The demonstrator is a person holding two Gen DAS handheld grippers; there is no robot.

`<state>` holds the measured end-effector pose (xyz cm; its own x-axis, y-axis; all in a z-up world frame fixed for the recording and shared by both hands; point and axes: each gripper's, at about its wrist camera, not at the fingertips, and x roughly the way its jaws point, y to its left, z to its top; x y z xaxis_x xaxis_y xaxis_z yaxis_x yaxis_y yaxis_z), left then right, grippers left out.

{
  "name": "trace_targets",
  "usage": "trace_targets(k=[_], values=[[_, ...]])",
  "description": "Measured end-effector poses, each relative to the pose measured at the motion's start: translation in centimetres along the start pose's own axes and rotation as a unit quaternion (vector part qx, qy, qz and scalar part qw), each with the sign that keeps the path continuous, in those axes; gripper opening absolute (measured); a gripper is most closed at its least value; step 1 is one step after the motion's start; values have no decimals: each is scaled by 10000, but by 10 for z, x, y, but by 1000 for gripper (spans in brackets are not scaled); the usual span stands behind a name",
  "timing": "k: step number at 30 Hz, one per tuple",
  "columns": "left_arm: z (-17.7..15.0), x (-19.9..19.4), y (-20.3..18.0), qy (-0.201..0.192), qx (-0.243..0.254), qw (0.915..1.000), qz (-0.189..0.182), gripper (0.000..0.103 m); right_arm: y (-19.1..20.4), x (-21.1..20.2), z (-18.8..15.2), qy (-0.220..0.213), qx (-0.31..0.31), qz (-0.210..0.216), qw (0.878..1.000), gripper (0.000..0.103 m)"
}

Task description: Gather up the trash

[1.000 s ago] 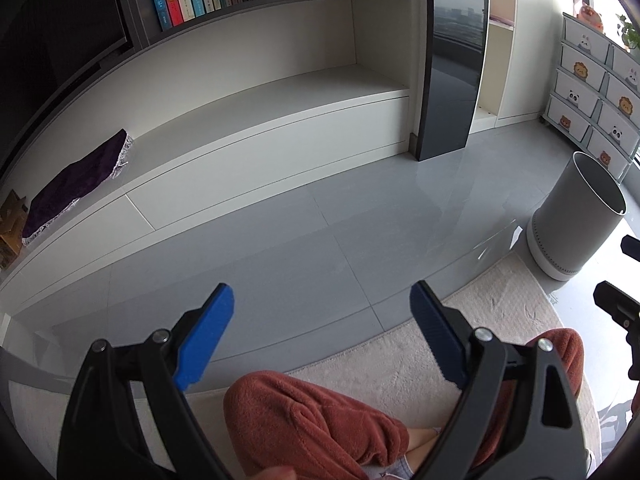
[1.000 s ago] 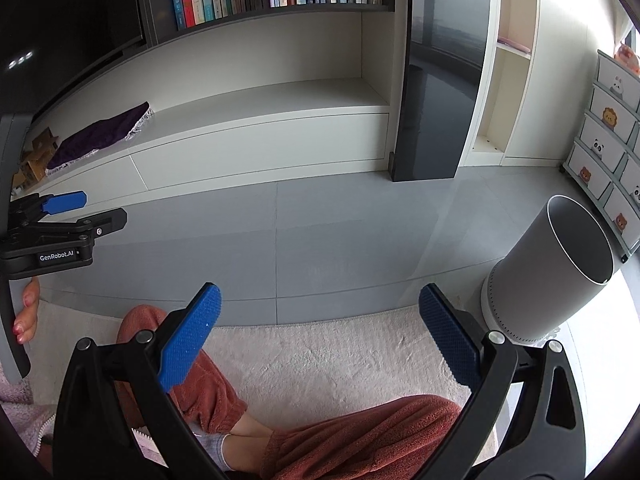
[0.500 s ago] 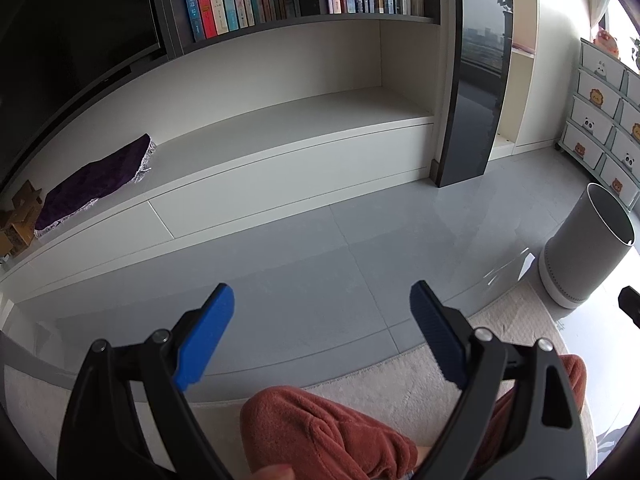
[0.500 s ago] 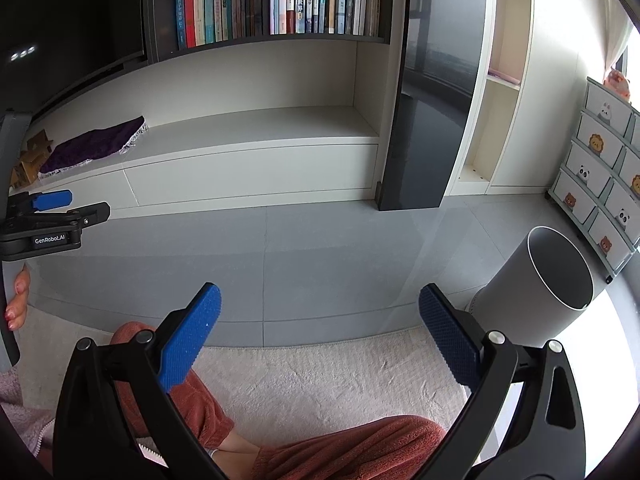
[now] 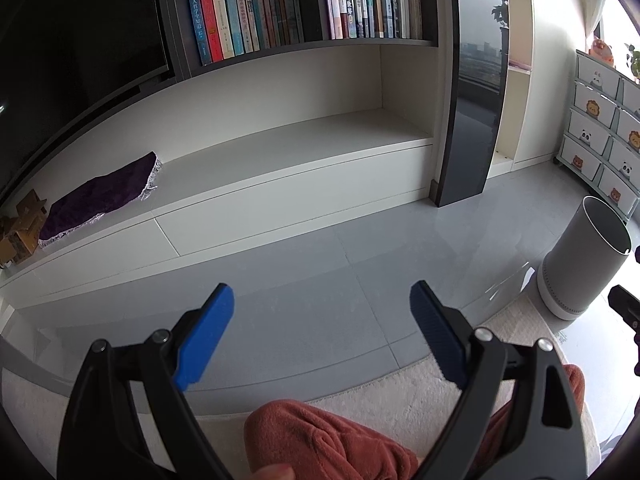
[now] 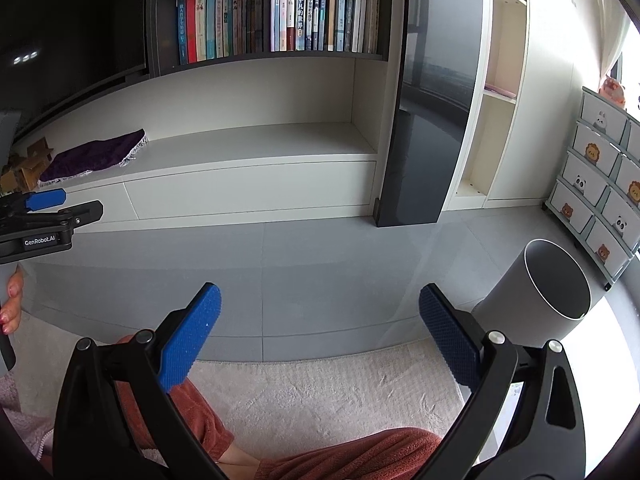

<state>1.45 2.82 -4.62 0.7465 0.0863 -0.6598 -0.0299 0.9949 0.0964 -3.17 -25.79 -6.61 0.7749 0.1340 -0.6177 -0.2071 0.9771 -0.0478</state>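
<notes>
A grey cylindrical trash bin (image 5: pixel 584 258) stands open-topped on the floor at the right, by the rug's corner; in the right wrist view the bin (image 6: pixel 548 292) shows a dark inside. My left gripper (image 5: pixel 322 312) is open, with nothing between its blue pads, held above the grey floor. My right gripper (image 6: pixel 320 312) is also open and holds nothing. The left gripper (image 6: pixel 44 216) shows from the side at the left edge of the right wrist view. No trash item is visible in either view.
A person's legs in rust-red trousers (image 5: pixel 320 440) rest on a cream rug (image 6: pixel 328 392). A low white cabinet (image 5: pixel 280 184) with a purple cloth (image 5: pixel 100 196) and a bookshelf (image 6: pixel 280 20) lines the far wall. A drawer unit (image 6: pixel 600 184) stands at the right.
Both grippers have tilted upward, so more of the bookshelf shows and the bin sits lower and farther off. Both stay open.
</notes>
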Motion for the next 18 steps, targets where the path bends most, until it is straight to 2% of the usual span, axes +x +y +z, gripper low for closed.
trace_targets(k=[18], values=[[3,-6,-6,-70,88,9999,-88,89,0,-3,1,-20,1,21,10000,96]])
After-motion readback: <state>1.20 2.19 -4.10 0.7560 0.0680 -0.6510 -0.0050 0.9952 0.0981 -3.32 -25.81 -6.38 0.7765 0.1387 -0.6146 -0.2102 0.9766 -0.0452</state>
